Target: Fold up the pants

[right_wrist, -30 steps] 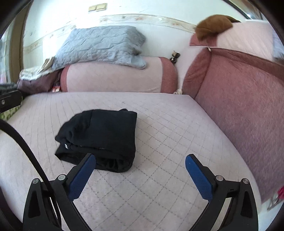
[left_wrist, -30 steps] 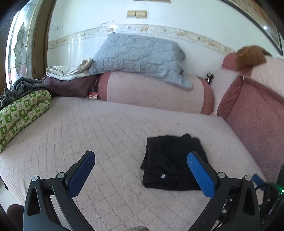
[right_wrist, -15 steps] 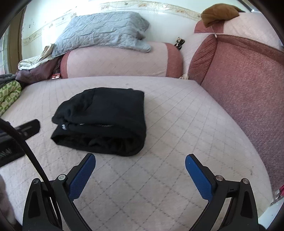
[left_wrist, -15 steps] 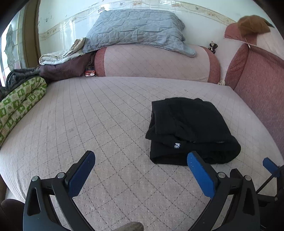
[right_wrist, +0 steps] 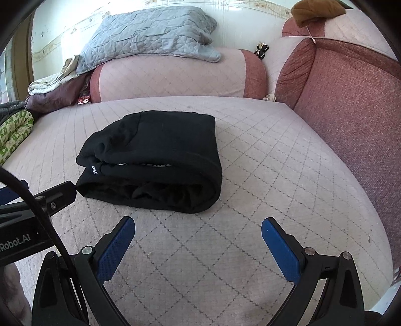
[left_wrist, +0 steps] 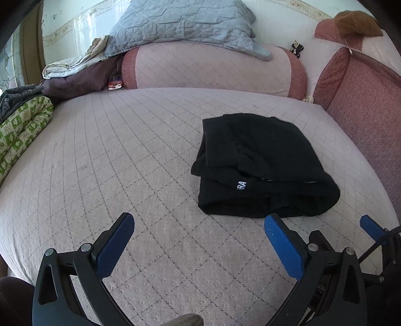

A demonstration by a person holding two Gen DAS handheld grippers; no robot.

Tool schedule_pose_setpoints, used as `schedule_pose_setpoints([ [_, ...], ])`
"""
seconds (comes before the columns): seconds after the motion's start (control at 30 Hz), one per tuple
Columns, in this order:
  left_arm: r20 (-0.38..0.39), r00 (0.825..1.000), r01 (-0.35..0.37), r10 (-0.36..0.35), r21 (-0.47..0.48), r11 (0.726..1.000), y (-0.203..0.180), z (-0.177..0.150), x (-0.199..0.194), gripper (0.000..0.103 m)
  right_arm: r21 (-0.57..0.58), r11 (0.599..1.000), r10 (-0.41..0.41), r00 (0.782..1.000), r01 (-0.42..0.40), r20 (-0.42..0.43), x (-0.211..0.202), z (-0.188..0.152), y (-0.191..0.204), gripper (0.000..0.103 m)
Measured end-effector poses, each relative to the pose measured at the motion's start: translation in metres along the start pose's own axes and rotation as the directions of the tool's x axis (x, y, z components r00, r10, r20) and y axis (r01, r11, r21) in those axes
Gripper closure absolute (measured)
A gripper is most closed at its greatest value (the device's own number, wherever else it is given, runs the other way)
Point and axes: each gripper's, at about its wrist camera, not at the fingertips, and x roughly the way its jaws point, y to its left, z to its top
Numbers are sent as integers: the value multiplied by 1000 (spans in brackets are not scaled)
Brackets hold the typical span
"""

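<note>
Left wrist view
- Your left gripper (left_wrist: pixel 199 234): fingers wide apart, blue pads (left_wrist: pixel 115 247) facing each other at the bottom of the frame, nothing between them.
- Pants (left_wrist: pixel 260 163): black, folded into a compact stack, lying right of centre on the quilted pink cover (left_wrist: pixel 112 155). A small white label shows on the near edge.
- Pants vs. fingers: the stack sits above and beyond the fingertips; its near edge ends just above your right-hand pad, apart from it. The left-hand pad is well apart from the cloth.
- Lower right edge: a blue pad of your right gripper (left_wrist: pixel 371 227) pokes in, clear of the stack.
- Surroundings: pink bolster (left_wrist: pixel 213 67) across the top, grey quilted pillow (left_wrist: pixel 183 22) on it; green patterned bedding (left_wrist: pixel 22 128) at left edge.

Right wrist view
- Your right gripper (right_wrist: pixel 198 232): fingers spread wide, empty.
- Pants (right_wrist: pixel 155 155): centre-left of frame, rounded fold facing you.
- Pants vs. fingers: stack lies just beyond the left-hand fingertip, not touching; right-hand pad has only bare cover ahead.
- Left edge: a black part of your left gripper (right_wrist: pixel 57 194) reaches the stack's near left corner; contact cannot be told.
- Right side: red-brown cushion (right_wrist: pixel 351 100).
</note>
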Motion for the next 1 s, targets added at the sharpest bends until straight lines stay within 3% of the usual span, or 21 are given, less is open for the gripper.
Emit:
schedule_pose_setpoints([
  [1.0,-110,993,28,-34,-57,998,13,-4,22,0,-40,999,2,999,-3,-36,8,-7,7,0],
])
